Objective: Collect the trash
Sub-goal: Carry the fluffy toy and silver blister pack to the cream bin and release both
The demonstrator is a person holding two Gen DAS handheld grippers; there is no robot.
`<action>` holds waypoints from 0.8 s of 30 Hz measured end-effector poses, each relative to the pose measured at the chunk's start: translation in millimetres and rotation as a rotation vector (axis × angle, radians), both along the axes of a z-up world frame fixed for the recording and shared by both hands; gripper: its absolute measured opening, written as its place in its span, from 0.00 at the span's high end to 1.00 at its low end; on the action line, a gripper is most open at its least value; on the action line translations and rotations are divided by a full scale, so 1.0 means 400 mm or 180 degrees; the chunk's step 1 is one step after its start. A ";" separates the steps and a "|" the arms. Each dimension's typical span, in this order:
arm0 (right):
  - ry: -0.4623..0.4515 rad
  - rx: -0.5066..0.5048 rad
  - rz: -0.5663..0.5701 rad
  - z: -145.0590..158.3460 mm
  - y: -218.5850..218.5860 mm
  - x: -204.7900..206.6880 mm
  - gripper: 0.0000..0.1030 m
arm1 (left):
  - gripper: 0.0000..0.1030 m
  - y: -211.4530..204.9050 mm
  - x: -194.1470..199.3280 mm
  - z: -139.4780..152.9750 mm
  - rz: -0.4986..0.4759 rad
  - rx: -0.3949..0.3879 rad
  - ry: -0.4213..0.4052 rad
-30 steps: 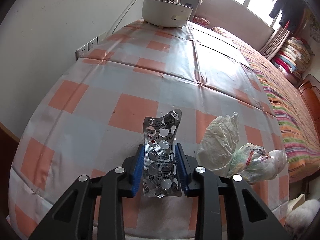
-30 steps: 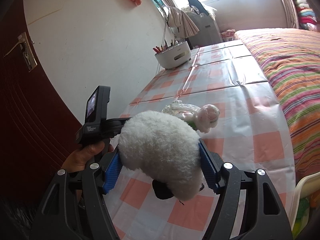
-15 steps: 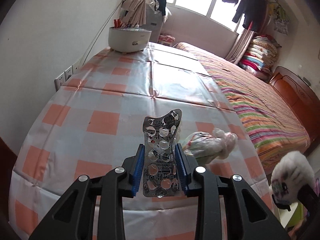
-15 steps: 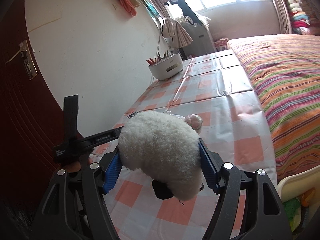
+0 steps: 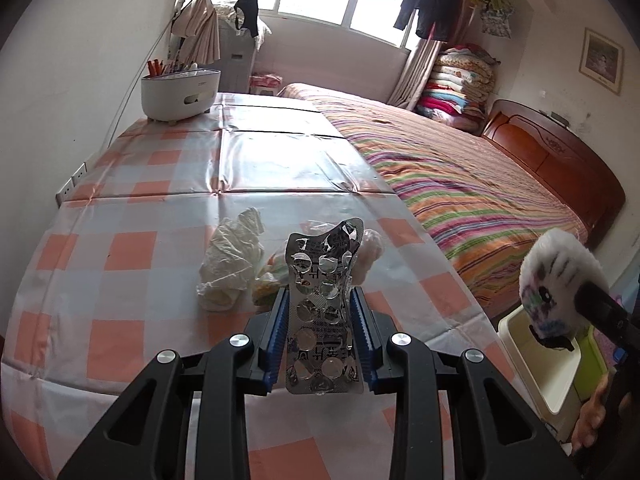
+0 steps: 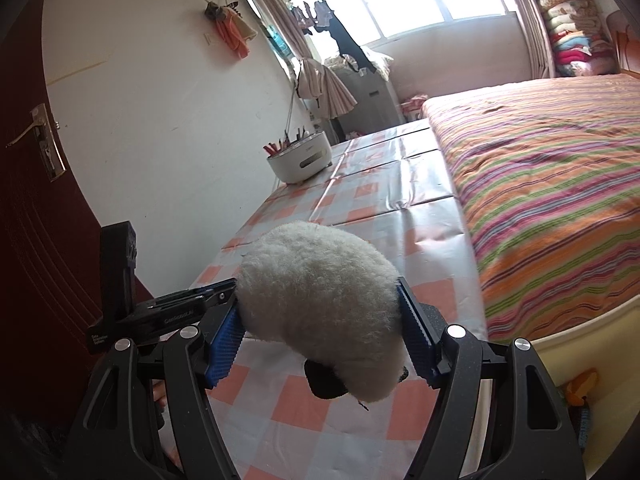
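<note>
My left gripper point(image 5: 323, 312) is shut on a silver blister pack point(image 5: 322, 312), held upright above the near edge of the checked table point(image 5: 120, 248). A crumpled white plastic bag point(image 5: 232, 268) and another crinkled bag point(image 5: 368, 248) lie on the table just beyond it. My right gripper point(image 6: 320, 316) is shut on a white fluffy plush toy point(image 6: 320, 304); that toy also shows in the left wrist view point(image 5: 556, 284), over a pale bin point(image 5: 540, 364) off the table's right edge.
A white holder with pens point(image 5: 180, 92) stands at the table's far left. A bed with a striped cover point(image 5: 460, 172) runs along the right. The wall and sockets point(image 5: 72, 184) are on the left. A dark door point(image 6: 36, 220) is beside the table.
The left gripper has pulled back and tilted up with the blister pack; the bags now sit straight ahead. The right gripper has moved right and away from the table with the plush toy.
</note>
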State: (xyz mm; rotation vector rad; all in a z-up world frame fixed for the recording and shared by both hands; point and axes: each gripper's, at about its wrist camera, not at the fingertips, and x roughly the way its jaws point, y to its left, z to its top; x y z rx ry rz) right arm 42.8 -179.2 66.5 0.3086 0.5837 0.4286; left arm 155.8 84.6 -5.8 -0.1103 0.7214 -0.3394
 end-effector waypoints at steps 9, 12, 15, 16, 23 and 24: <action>-0.0044 0.0071 -0.0363 -0.012 -0.118 -0.048 0.34 | 0.71 -0.049 -0.029 -0.001 -0.0272 -0.0020 -0.0041; -0.0067 0.0089 -0.0507 -0.016 -0.155 -0.074 0.34 | 0.71 -0.064 -0.036 -0.001 -0.0344 -0.0008 -0.0059; -0.0092 0.0072 -0.0667 -0.018 -0.196 -0.098 0.34 | 0.71 -0.073 -0.039 -0.003 -0.0384 -0.0013 -0.0065; -0.0099 0.0067 -0.0711 -0.018 -0.205 -0.103 0.34 | 0.71 -0.078 -0.041 -0.004 -0.0406 -0.0011 -0.0056; -0.0119 0.0092 -0.0956 -0.021 -0.253 -0.136 0.33 | 0.71 -0.105 -0.053 -0.012 -0.0486 0.0020 -0.0052; -0.0132 0.0075 -0.0999 -0.020 -0.258 -0.143 0.33 | 0.71 -0.109 -0.054 -0.014 -0.0503 0.0025 -0.0044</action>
